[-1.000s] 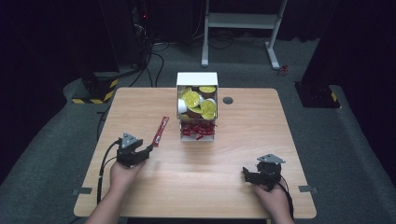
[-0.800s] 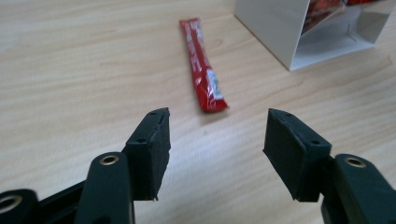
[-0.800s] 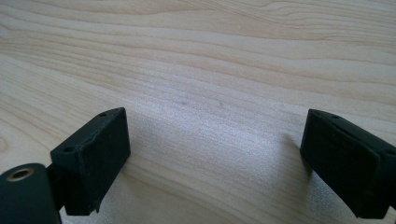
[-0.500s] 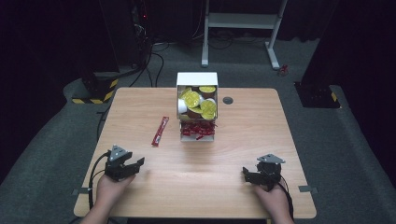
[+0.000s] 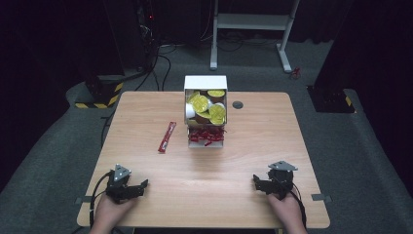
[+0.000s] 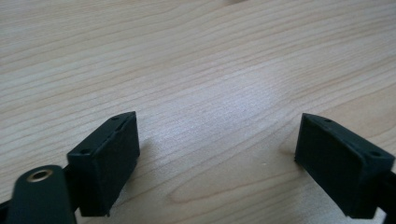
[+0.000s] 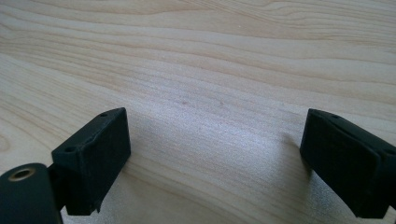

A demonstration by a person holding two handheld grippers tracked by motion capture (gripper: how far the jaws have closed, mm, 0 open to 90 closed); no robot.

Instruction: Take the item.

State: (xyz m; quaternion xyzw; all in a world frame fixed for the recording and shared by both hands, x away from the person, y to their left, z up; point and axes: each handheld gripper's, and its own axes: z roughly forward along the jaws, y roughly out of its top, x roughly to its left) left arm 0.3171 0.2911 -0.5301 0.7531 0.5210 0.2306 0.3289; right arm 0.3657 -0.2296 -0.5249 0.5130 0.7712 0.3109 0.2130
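A white box [image 5: 205, 112] stands at the table's far middle, holding several round yellow-lidded cups [image 5: 198, 103] and red shredded filler [image 5: 206, 136] at its near end. A red stick packet [image 5: 166, 137] lies flat on the wood to the box's left. My left gripper [image 5: 140, 187] rests at the near left edge, open, with bare wood between its pads [image 6: 109, 161]. Over at the near right, my right gripper [image 5: 258, 182] is also open, its pads [image 7: 95, 158] spread above bare wood.
A small dark round grommet [image 5: 237, 105] sits in the tabletop right of the box. The wooden table [image 5: 204, 195] is bare across its near half. A white desk frame [image 5: 253, 24] and black equipment stand on the floor beyond.
My left gripper has drawn back from beside the red stick packet to the near left edge. The packet stays on the table. The right gripper has not moved.
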